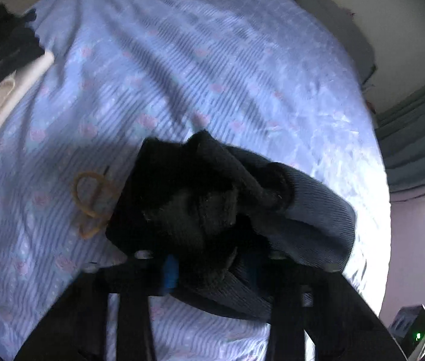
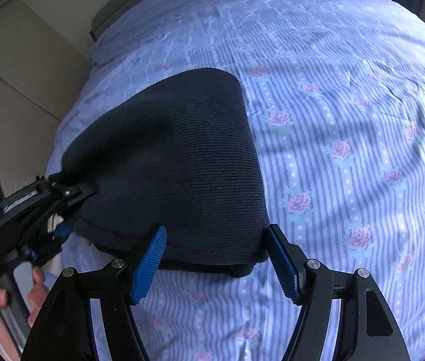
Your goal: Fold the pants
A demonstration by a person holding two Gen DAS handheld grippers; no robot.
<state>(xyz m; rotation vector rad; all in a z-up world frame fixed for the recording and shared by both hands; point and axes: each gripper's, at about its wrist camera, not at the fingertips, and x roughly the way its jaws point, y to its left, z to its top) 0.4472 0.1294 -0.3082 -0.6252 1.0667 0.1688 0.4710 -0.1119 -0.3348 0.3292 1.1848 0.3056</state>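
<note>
The dark navy ribbed pants (image 2: 176,162) lie folded on the bed with the striped floral sheet (image 2: 348,120). My right gripper (image 2: 215,261) is open, its blue pads (image 2: 149,264) either side of the pants' near edge, gripping nothing. My left gripper (image 2: 71,198) shows at the left of the right wrist view, at the pants' left edge. In the left wrist view the left gripper (image 1: 209,267) is shut on a bunched, lifted fold of the pants (image 1: 212,204), which hides its fingertips.
Tan rubber bands (image 1: 92,201) lie on the sheet left of the bunched cloth. Folded pale and dark clothes (image 1: 4,69) sit at the bed's left edge. A wall and a headboard (image 2: 116,9) are behind the bed.
</note>
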